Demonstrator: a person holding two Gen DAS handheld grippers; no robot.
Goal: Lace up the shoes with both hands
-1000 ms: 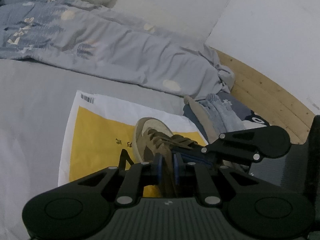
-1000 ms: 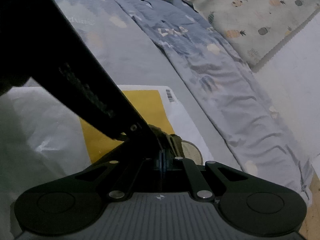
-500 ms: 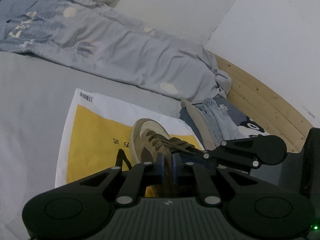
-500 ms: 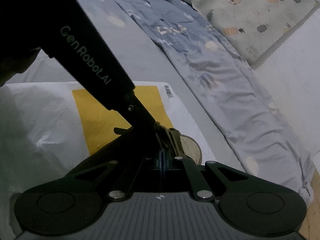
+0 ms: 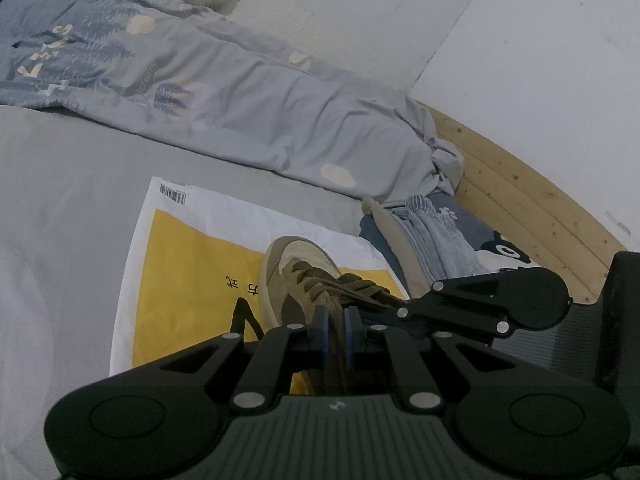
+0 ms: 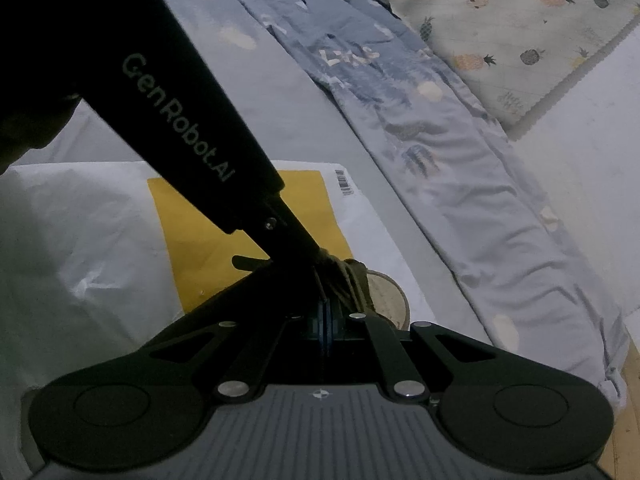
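A brown and olive sneaker with dark laces lies on a yellow and white mailer bag on the bed. My left gripper sits over the shoe's rear half. Its blue pads are nearly together, with brown shoe material pinched between them. My right gripper reaches in from the right, its tips at the laces. In the right wrist view my right gripper is shut, and a thin dark lace strand runs from its pads to the sneaker. The left gripper's black body crosses that view and hides most of the shoe.
A blue-grey patterned quilt lies bunched along the far side of the grey sheet. Folded clothes sit just right of the shoe, against a wooden bed frame. A pineapple-print pillow leans on the white wall.
The right wrist view has shifted a little, so the left gripper's body crosses it higher and more of the yellow bag shows. Both grippers stay closed at the shoe.
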